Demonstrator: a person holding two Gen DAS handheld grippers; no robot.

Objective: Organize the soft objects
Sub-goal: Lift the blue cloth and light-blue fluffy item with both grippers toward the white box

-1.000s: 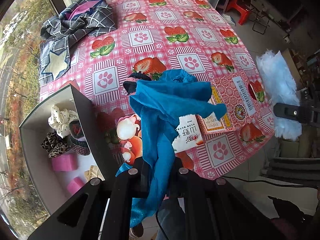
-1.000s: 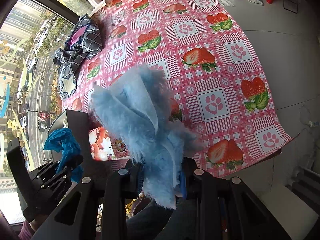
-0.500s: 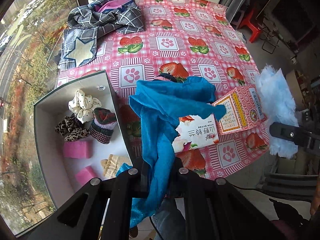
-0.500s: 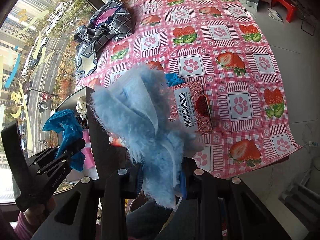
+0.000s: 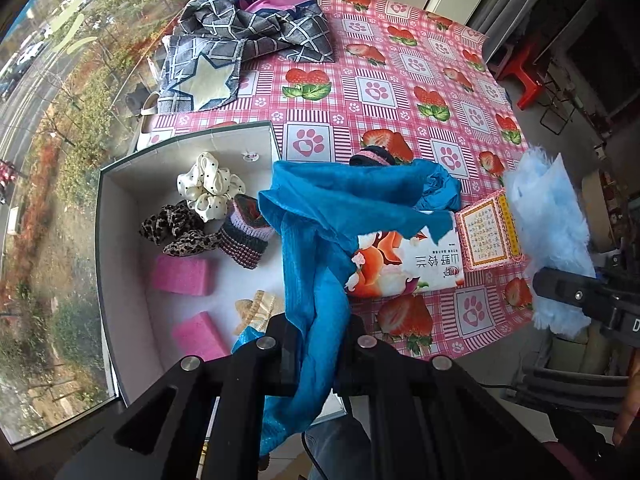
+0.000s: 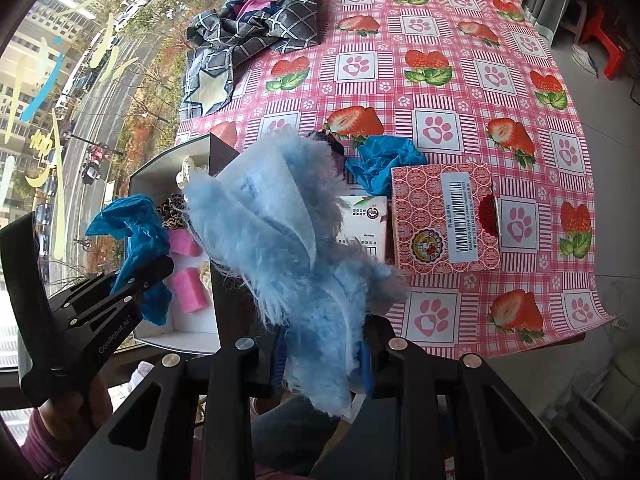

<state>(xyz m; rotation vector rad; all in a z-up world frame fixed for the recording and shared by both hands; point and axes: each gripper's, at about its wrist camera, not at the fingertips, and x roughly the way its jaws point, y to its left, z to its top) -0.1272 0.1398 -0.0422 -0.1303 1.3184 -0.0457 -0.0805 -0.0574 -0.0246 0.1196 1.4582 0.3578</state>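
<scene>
My left gripper (image 5: pixel 316 344) is shut on a blue cloth (image 5: pixel 320 248) that drapes over the right edge of an open white box (image 5: pixel 120 216). The cloth also shows in the right wrist view (image 6: pixel 136 224). The box holds a polka-dot scrunchie (image 5: pixel 208 186), a leopard scrunchie (image 5: pixel 176 230), a knitted piece (image 5: pixel 246 240), two pink sponges (image 5: pixel 182 276) and a beige item (image 5: pixel 256 308). My right gripper (image 6: pixel 324 354) is shut on a fluffy light-blue fabric (image 6: pixel 288 240), held above the table's front edge, right of the box (image 6: pixel 160 176). The fabric also shows in the left wrist view (image 5: pixel 548 216).
A red patterned carton (image 6: pixel 444 216) and a white carton (image 5: pixel 404 264) lie on the strawberry tablecloth (image 6: pixel 440 80) beside the box. Another blue cloth (image 6: pixel 384 160) and a dark item lie behind them. A plaid garment (image 5: pixel 248 28) sits at the far left. A window is on the left.
Both grippers have moved left and closer over the table. The box interior has come fully into the left wrist view. Both grips are unchanged.
</scene>
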